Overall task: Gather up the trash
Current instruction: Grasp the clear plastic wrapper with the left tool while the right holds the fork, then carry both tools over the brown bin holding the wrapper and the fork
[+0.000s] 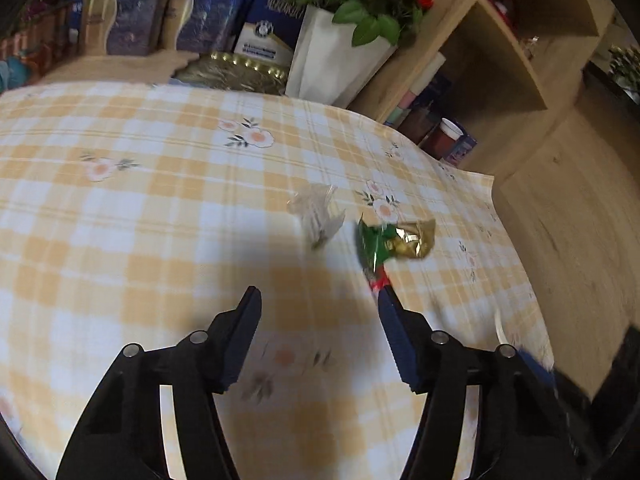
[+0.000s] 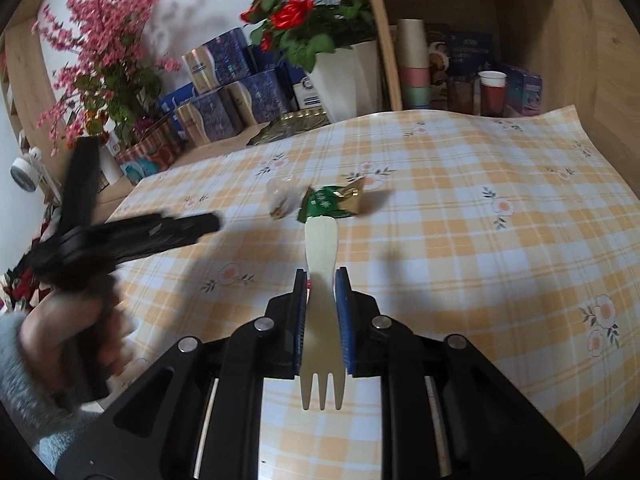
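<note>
- Best to bring the left gripper (image 1: 318, 296) down over the clear wrapper (image 1: 316, 214), both jaws straddling it, then close low against the tablecloth (image 1: 160, 184) so the thin film cannot slip out
- Worth keeping clear of the green-and-gold wrapper (image 1: 394, 240), just beside the clear wrapper on its right
- Left gripper: jaws wide apart, holding nothing, hovering short of the clear wrapper
- Right gripper (image 2: 322, 280): clamped on a wooden fork (image 2: 322, 276) at its neck, tines pointing back to the camera, handle end reaching nearly to the green-and-gold wrapper
</note>
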Tool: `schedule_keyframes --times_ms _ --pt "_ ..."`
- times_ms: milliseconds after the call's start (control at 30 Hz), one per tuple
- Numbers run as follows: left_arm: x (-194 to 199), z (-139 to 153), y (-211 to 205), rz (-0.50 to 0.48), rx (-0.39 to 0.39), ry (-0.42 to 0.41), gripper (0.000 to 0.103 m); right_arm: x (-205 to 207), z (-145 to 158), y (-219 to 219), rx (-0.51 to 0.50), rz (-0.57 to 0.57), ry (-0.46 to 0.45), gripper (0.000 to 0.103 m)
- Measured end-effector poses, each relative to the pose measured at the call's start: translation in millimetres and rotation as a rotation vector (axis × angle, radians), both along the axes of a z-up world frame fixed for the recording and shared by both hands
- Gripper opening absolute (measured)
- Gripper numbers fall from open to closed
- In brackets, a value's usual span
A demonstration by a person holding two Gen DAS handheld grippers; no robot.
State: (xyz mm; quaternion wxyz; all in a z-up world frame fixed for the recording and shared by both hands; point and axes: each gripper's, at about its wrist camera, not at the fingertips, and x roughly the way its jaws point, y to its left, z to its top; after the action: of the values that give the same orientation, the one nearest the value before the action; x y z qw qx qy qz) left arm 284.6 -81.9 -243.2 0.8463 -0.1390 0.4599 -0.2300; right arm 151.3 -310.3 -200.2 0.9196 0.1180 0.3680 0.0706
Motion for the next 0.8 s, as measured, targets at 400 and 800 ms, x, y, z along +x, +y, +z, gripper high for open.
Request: schedule_keyframes --times_ms 400,800 --pt "84.8 -31.7 -32.0 0.092 0.000 0.101 0.025 -13.6 -10.2 -33.0 0.020 -0.052 0.034 0.018" --pt "1.2 12.6 -7.9 -0.065 0.068 0.013 0.013 -42.1 8.6 -17.0 0.039 -0.030 0.010 0.018"
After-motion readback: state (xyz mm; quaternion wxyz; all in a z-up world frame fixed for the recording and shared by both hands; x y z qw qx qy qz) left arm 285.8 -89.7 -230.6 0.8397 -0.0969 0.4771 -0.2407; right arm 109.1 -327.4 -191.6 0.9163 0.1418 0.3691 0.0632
